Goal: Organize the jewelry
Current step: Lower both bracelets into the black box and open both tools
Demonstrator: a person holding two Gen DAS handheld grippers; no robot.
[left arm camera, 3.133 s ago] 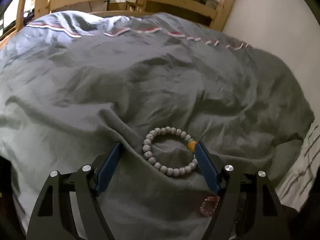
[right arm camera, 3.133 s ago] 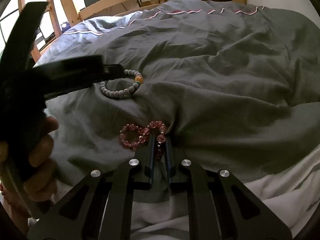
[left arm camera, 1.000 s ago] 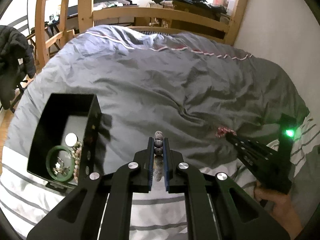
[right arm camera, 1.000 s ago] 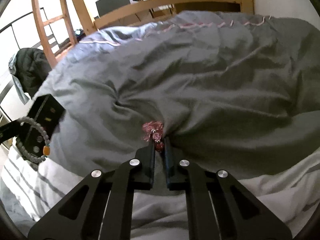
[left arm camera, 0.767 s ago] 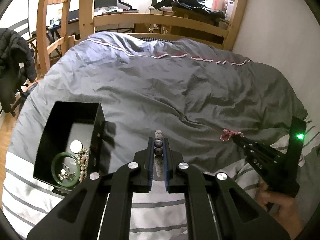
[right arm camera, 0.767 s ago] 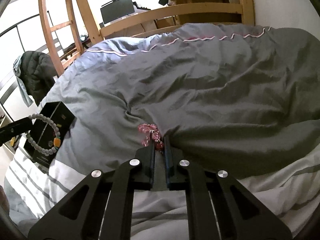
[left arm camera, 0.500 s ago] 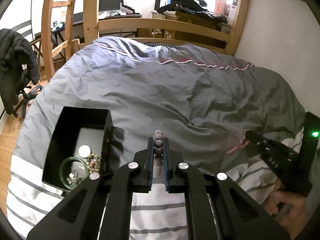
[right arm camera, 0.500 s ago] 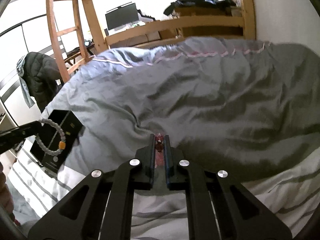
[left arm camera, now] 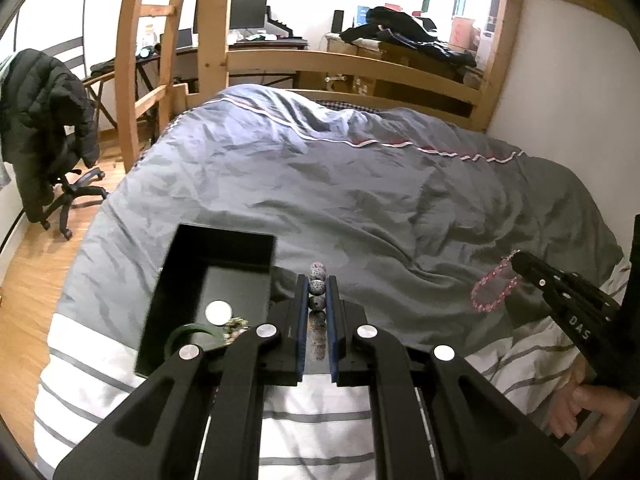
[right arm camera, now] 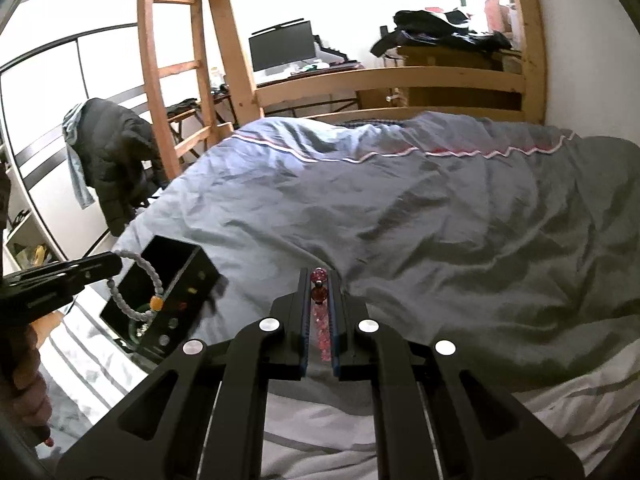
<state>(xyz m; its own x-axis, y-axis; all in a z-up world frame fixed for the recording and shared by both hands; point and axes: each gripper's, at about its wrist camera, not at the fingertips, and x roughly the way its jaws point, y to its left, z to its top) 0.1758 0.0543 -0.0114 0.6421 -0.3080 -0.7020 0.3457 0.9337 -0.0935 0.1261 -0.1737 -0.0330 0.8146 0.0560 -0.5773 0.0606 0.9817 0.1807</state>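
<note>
Grippers hover above a grey duvet (left arm camera: 360,184): left gripper (left arm camera: 318,280) pinches a pale bead bracelet (right arm camera: 136,284), right gripper (right arm camera: 319,280) pinches a pink bracelet (left arm camera: 492,286), beside a black box (left arm camera: 224,240).

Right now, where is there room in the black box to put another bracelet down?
The far half of the black box is bare, between its back wall and the white disc. The near end is crowded: the green bangle and a small jewelry tangle lie there. The grey duvet beyond the box is open too.
</note>
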